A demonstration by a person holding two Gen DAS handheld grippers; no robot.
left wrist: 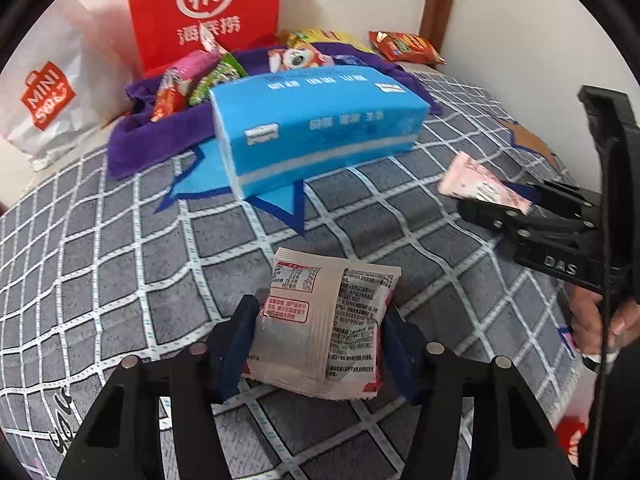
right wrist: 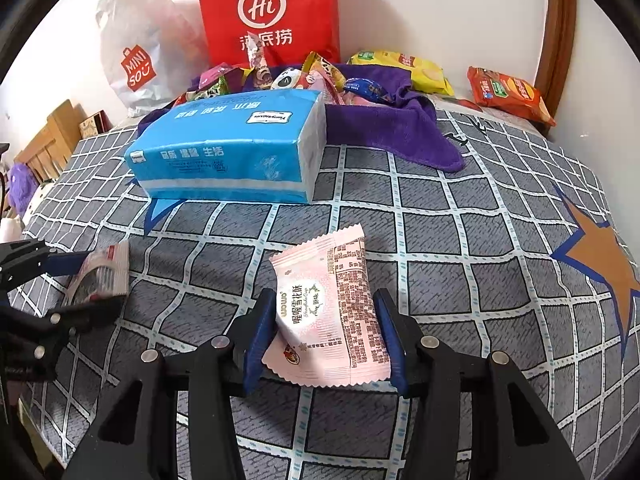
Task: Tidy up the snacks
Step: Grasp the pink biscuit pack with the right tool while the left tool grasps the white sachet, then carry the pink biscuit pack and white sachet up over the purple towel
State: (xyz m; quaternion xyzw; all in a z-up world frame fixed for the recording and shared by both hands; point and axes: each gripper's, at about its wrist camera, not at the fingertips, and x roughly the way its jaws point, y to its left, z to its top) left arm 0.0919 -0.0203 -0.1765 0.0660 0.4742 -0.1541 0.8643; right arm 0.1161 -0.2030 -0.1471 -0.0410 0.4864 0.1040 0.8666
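My left gripper [left wrist: 320, 344] is shut on a white snack packet [left wrist: 324, 320] with red trim, held above the checked bedspread; it also shows in the right wrist view [right wrist: 102, 276]. My right gripper [right wrist: 324, 336] is shut on a pink snack packet [right wrist: 328, 312]; in the left wrist view the pink packet [left wrist: 480, 186] is at the right. A purple cloth [left wrist: 132, 140] at the back holds several snack packets [left wrist: 192, 80]. It also shows in the right wrist view [right wrist: 400, 128].
A blue tissue pack [left wrist: 320, 128] lies in front of the cloth, also in the right wrist view [right wrist: 232, 152]. A red paper bag [right wrist: 268, 12] and a white Miniso bag [right wrist: 136, 60] stand against the wall. Yellow [right wrist: 404, 68] and orange [right wrist: 508, 92] chip bags lie at the back right.
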